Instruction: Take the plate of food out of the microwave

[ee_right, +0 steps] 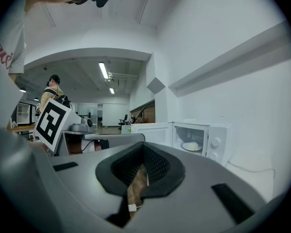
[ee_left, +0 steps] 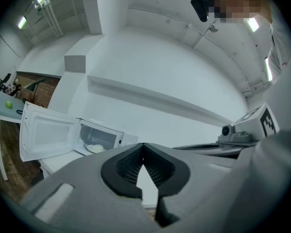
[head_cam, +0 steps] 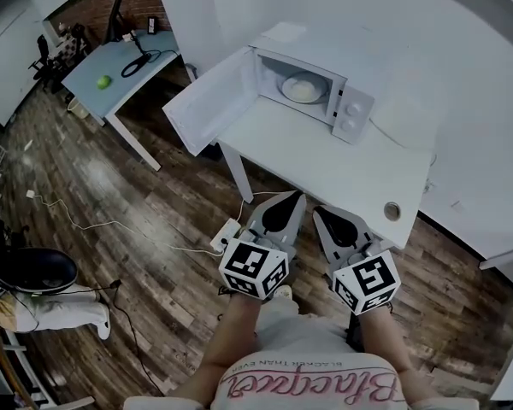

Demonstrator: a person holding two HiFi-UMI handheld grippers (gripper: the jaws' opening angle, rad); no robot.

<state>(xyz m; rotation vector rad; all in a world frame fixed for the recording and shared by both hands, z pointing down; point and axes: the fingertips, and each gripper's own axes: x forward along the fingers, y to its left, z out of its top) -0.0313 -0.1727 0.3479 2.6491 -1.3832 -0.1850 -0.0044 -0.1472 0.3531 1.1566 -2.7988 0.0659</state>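
Observation:
A white microwave [head_cam: 346,109] stands at the back of a white table [head_cam: 325,165], its door [head_cam: 207,102] swung wide to the left. Inside it rests a white plate of pale food [head_cam: 303,87], also seen as the plate [ee_left: 93,148] in the left gripper view and the plate [ee_right: 190,146] in the right gripper view. Both grippers hover side by side before the table's near edge, well short of the microwave. The left gripper [head_cam: 289,205] is shut and holds nothing. The right gripper [head_cam: 323,218] is shut too, with nothing in it.
A small round ring [head_cam: 392,210] lies near the table's front right corner. A power strip [head_cam: 225,231] and a cable lie on the wooden floor by the table leg. A second table with a green apple [head_cam: 103,82] stands far left. A person [ee_right: 53,89] stands far off.

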